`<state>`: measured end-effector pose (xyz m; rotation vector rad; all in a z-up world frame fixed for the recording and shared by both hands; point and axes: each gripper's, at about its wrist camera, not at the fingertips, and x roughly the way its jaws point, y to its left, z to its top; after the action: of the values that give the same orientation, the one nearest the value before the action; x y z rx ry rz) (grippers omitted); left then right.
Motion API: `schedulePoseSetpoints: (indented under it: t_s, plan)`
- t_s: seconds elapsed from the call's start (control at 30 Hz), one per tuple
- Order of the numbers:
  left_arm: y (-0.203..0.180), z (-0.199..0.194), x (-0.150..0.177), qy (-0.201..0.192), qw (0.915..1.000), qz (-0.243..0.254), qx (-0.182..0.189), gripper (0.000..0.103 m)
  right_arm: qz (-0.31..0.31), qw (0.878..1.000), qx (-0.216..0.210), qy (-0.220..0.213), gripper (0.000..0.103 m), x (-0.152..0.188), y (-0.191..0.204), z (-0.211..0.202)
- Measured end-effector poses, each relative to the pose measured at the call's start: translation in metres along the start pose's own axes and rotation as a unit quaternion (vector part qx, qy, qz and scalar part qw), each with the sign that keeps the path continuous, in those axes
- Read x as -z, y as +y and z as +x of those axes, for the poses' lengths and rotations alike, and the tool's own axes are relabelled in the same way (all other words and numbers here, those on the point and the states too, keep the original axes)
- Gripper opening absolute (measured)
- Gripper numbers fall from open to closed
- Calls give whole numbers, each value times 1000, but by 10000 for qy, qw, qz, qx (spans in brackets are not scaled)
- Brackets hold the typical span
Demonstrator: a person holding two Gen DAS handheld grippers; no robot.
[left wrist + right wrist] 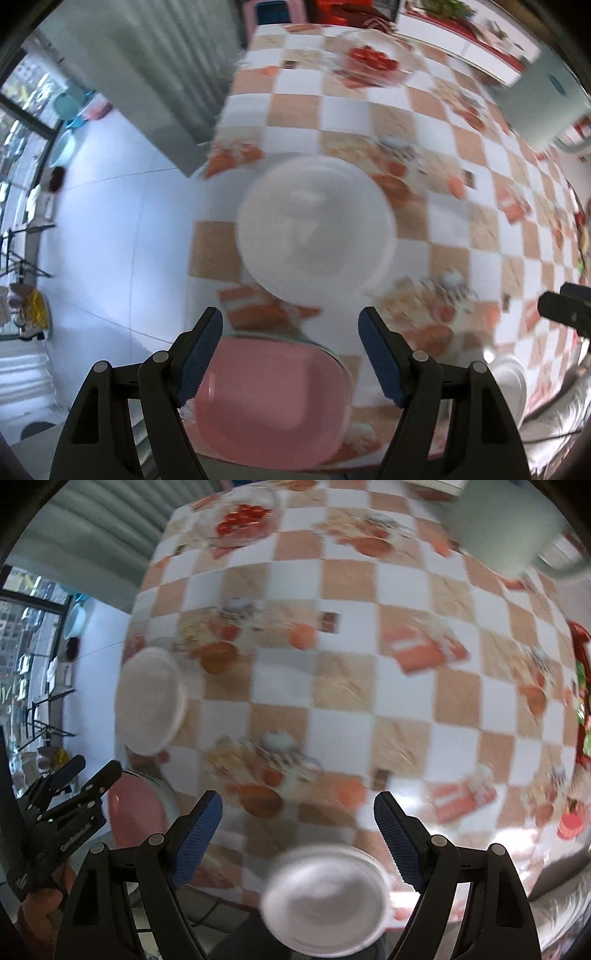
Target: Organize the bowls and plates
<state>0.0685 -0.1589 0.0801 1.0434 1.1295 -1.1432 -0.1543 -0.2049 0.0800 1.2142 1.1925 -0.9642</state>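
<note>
The left hand-held gripper (290, 328) has its jaws spread wide, its blue fingertips (201, 350) gripping nothing. The right hand-held gripper (298, 816) is likewise spread wide and unloaded. In the right wrist view, the left one appears at the lower left, gripped by a hand (44, 901).

Your left tongs (290, 360) hang over the near-left corner of the surface (351, 110), with a square plate (273, 402) right under them at the edge. Just beyond it sits a round bowl (314, 229). Your right tongs (298, 843) hover to the right, over another bowl (325, 897) at the near edge. A mug (506, 528) stands far back on the right.
</note>
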Motion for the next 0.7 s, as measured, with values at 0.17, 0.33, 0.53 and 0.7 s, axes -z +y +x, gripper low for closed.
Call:
schedulePoseSetpoints:
  t_s: [0.17, 0.33, 0.53, 0.7]
  plan:
    - [19, 16, -14, 69, 9997, -205, -95, 79, 30, 10000, -1, 24, 85, -18, 32, 24]
    - [34, 37, -32, 119, 9993, -332, -150, 79, 145, 9998, -40, 92, 85, -36, 50, 48]
    - [42, 64, -50, 243, 9988, -384, -180, 79, 196, 9997, -33, 164, 85, -57, 66, 77]
    - [43, 86, -58, 352, 9986, -311, -224, 79, 154, 9995, -28, 258, 85, -67, 77, 100]
